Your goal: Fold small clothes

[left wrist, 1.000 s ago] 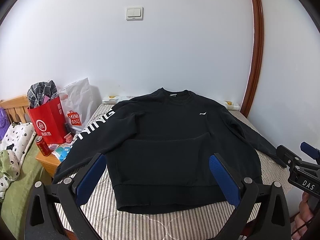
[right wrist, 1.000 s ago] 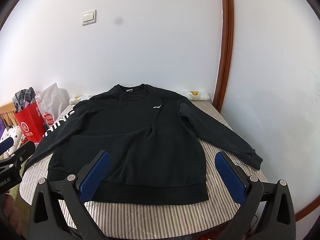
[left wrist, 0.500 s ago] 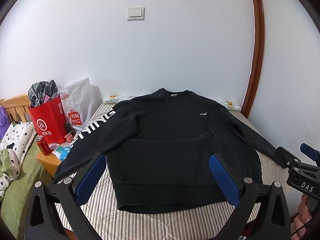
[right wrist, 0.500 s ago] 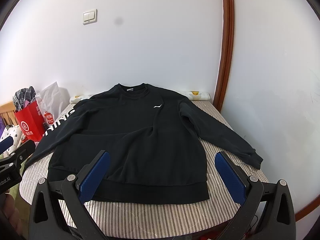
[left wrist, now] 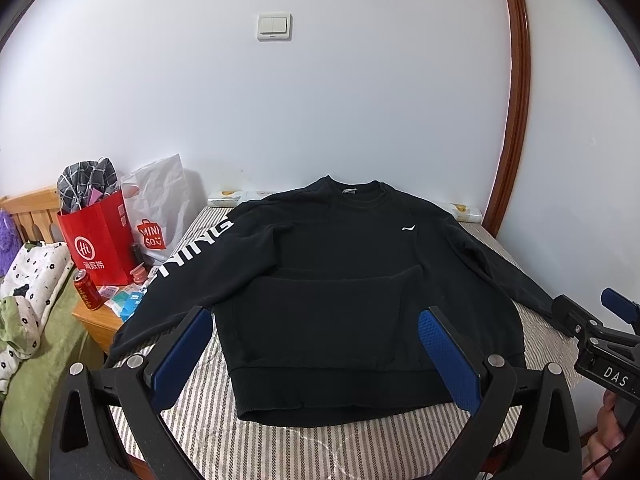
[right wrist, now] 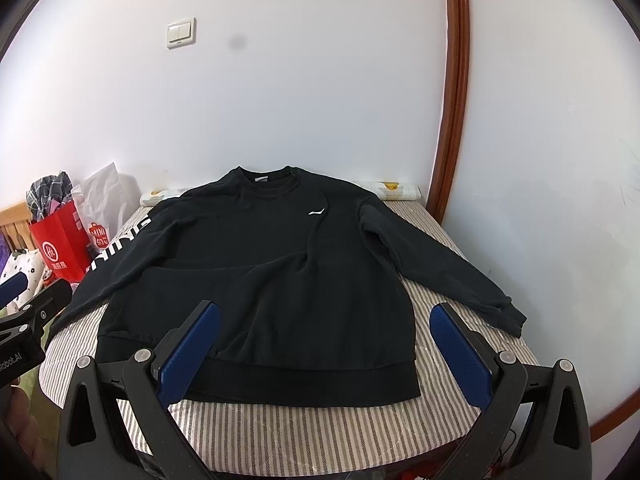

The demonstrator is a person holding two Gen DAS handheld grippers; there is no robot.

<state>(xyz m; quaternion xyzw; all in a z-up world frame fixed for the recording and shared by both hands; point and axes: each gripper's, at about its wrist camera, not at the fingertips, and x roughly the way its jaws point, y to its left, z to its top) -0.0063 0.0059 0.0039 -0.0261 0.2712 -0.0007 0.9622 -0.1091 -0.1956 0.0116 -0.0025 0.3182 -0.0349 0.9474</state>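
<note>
A black sweatshirt (left wrist: 340, 280) lies flat, front up, on a striped bedcover (left wrist: 320, 448), straight ahead of both pairs of jaws, its hem nearest them and its collar toward the wall. Both sleeves are spread out; the one ahead and to the left of the left jaws carries white lettering (left wrist: 192, 248), and the other sleeve's cuff (right wrist: 508, 316) lies ahead and to the right of the right jaws.

The left gripper (left wrist: 316, 360) is poised above the hem, its blue pads wide apart and holding nothing. The right gripper (right wrist: 324, 356) is level beside it, likewise wide apart and empty, over the hem's right corner. Nothing lies between jaws and cloth.

Far left of the left jaws stands a red paper bag (left wrist: 100, 240), a white plastic bag (left wrist: 160, 208) beside it, and a red can (left wrist: 86, 290) on a wooden nightstand (left wrist: 96, 324). The plain white wall (left wrist: 360, 100) behind carries a light switch (left wrist: 274, 27); a brown wooden frame (right wrist: 452, 100) rises to the right.
</note>
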